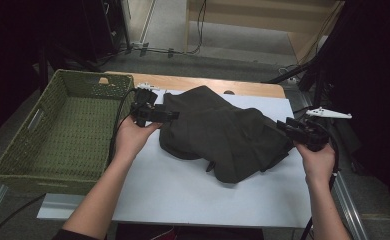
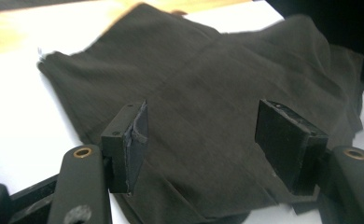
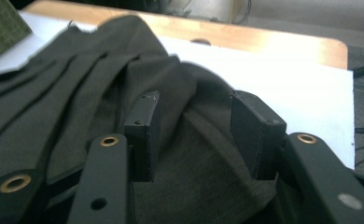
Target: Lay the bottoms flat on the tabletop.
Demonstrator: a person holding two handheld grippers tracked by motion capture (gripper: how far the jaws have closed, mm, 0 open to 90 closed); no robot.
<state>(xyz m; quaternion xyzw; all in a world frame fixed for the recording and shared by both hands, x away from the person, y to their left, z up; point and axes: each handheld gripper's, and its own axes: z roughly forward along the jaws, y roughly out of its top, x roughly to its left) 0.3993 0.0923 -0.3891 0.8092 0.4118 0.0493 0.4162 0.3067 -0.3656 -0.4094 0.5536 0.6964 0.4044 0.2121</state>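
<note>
high view looks down; claw views close on cloth [image 1: 218,132].

One dark garment [image 1: 223,132], one green woven basket [image 1: 58,127], one white sheet [image 1: 183,190], two grippers.

The garment [image 1: 223,132] is dark, matt woven cloth, soft and creased. The basket [image 1: 58,165] is rough green wickerwork. The tabletop [image 1: 183,82] shows smooth, slightly glossy wood under a plain white matt sheet [image 1: 183,190].

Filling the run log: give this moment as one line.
left gripper: open, at cloth edge | right gripper: open | dark cloth: crumpled on table | basket: left
</note>
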